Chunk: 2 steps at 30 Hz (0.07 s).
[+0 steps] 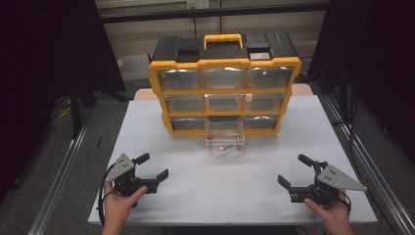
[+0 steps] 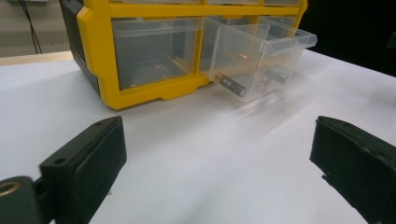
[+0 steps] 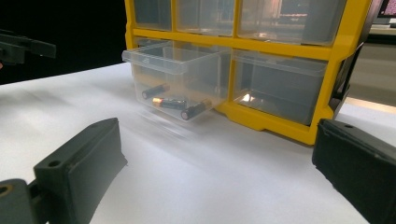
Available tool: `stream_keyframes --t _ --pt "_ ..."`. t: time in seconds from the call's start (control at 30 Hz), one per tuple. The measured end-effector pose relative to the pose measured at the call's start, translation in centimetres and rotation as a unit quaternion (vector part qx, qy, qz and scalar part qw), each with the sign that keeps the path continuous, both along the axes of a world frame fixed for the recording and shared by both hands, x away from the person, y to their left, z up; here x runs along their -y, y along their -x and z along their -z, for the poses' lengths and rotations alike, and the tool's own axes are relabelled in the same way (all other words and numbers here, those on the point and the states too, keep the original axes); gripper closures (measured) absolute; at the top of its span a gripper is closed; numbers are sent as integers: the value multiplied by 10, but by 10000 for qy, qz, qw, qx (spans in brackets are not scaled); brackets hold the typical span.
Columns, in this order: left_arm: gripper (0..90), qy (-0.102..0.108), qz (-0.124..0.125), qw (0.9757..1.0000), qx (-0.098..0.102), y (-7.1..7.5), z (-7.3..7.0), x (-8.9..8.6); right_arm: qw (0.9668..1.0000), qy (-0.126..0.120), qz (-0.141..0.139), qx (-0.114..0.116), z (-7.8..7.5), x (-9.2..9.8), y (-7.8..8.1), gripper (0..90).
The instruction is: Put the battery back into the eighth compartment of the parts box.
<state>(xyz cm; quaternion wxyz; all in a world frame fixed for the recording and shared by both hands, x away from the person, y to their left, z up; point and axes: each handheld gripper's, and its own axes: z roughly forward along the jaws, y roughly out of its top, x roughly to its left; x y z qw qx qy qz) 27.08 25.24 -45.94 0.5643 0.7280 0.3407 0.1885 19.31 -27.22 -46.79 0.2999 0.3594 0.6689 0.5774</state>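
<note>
Both pairs of jaws stand spread wide with nothing between them. The left gripper (image 1: 155,172) sits low over the desk's near left corner, held in the left hand (image 1: 119,200), and the right gripper (image 1: 292,176) sits over the near right corner in the right hand (image 1: 333,210). Each is angled inward toward the middle of the desk, which reads as a resting stance: hands apart, clear of the work, yet aimed at it.

In the left gripper view the jaws frame bare white desk (image 2: 187,154), and beyond them lies the clear drawer (image 2: 259,56) with a battery (image 2: 230,84) on its floor. The right gripper view shows the same drawer (image 3: 180,77) from the other side, with several batteries (image 3: 175,102) lying loose inside.

The drawer (image 1: 224,139) is pulled out of the bottom middle slot of the yellow organizer (image 1: 224,88), which stands toward the far edge of the desk, centred. Its front end projects toward the person, probably so the contents can be reached from above. The other eight drawers sit flush in their slots.

Judging from this, the likely work concerns that drawer: either taking out a battery or pushing the drawer home. Neither gripper is near it yet; both are well apart from it.
</note>
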Motion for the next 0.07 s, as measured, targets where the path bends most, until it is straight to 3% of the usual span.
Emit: stream_keyframes --t 0.03,0.07 --pt "35 6 77 10000 -13 -1 0 -1 10000 13 25 -8 0 0 0 12" --pt "33 51 -14 10000 4 -2 1 0 10000 19 37 -6 1 1 -1 11"
